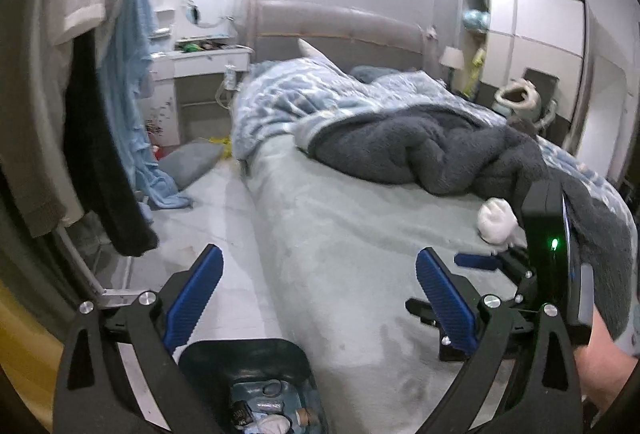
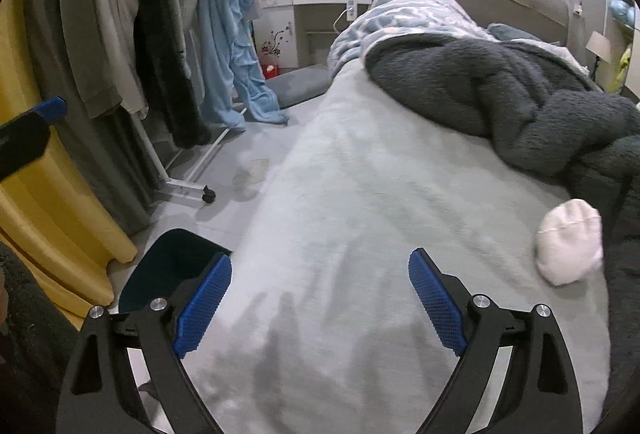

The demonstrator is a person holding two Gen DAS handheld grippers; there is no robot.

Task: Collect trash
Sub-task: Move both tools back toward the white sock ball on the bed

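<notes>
Blue-padded jaws of the left gripper (image 1: 318,298) stand wide apart with nothing between them, directly above the dark trash bin (image 1: 248,382) at the bottom centre of the left wrist view; small discarded items already lie inside it. Jaws of the right gripper (image 2: 320,304) are likewise spread and empty, over the pale grey bed sheet (image 2: 360,194) at lower centre of the right wrist view. A crumpled white wad (image 2: 570,240), judged to be tissue trash, rests on the sheet at the right edge of that view, just beside the dark fleece blanket (image 2: 500,90). Recommended practice: bring the right gripper across to the wad, straddle it squarely, and close only once both pads flank it, avoiding any catch on sheet or blanket. No brand, label or legible writing is visible in either view.
</notes>
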